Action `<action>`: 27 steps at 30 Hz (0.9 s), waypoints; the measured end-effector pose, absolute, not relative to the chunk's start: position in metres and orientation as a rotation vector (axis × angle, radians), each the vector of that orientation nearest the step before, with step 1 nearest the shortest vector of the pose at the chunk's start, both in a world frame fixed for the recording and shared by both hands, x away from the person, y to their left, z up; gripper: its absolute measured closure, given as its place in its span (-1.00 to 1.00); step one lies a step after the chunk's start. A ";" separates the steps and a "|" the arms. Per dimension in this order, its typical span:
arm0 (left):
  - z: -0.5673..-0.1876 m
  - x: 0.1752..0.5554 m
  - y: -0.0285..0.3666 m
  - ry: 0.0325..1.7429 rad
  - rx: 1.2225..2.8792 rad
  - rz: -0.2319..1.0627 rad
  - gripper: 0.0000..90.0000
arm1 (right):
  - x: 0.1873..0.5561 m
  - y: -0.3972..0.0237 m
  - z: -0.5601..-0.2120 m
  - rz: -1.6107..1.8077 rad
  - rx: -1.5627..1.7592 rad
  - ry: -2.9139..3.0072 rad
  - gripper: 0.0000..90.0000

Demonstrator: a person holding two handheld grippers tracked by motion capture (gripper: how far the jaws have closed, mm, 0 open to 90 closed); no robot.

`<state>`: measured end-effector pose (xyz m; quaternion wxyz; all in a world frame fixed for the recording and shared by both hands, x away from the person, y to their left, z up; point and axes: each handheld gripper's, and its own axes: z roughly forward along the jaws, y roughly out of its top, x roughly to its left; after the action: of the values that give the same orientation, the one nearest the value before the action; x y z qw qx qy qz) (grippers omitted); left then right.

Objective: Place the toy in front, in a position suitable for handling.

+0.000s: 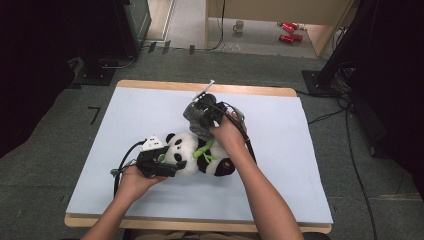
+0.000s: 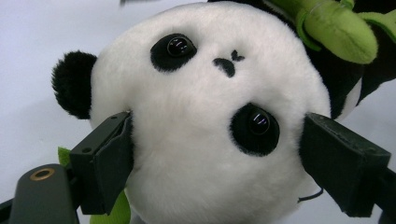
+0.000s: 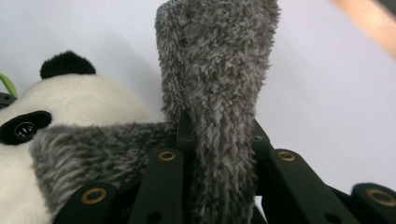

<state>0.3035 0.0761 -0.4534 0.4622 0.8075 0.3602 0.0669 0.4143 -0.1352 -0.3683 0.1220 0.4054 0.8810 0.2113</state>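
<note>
1. Here, in the high view, a plush panda (image 1: 192,154) lies on its side near the middle of the pale blue table (image 1: 125,115), head to the left and feet to the right, with a green bamboo sprig (image 1: 205,151) across its chest. The left gripper (image 1: 176,164) comes in from the near left and brackets the panda's head, which looks like a way to pin the toy down while the other hand works. The right gripper (image 1: 200,131) sits just beyond the toy, gripping a fuzzy grey cloth (image 1: 196,121) that drapes down onto the panda's body.

2. In the left gripper view, the two black jaws stand wide, one on each side of the white head (image 2: 205,130), both pressed into the fur. I judge this a steadying hold: the head is soft and round, so a broad clamp keeps it from rolling. The bamboo sprig (image 2: 336,32) shows at the upper right.

3. In the right gripper view, the jaws are drawn narrow and pinch a fold of the grey cloth (image 3: 219,84), which stands up between them while another part spreads left over the panda (image 3: 70,102). Gripping the cloth by a thin fold probably lets the hand pull or lay it over the toy, perhaps as a wrap.
</note>
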 end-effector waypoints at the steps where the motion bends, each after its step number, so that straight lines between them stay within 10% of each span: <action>1: -0.454 0.304 0.076 0.886 1.985 0.164 -0.69 | 0.414 -0.138 -0.363 0.632 1.202 2.559 0.68; 10: -0.454 0.304 0.076 0.893 1.975 0.163 -0.69 | 0.405 -0.128 -0.332 0.886 1.194 2.587 0.68; 27: -0.452 0.305 0.074 0.934 1.993 0.170 -0.64 | 0.401 -0.095 -0.385 0.906 1.227 2.734 0.66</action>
<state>0.3049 0.0742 -0.4525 0.4501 0.8063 0.3776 0.0689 0.4014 -0.0949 -0.3854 0.0052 0.3919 0.8733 0.2894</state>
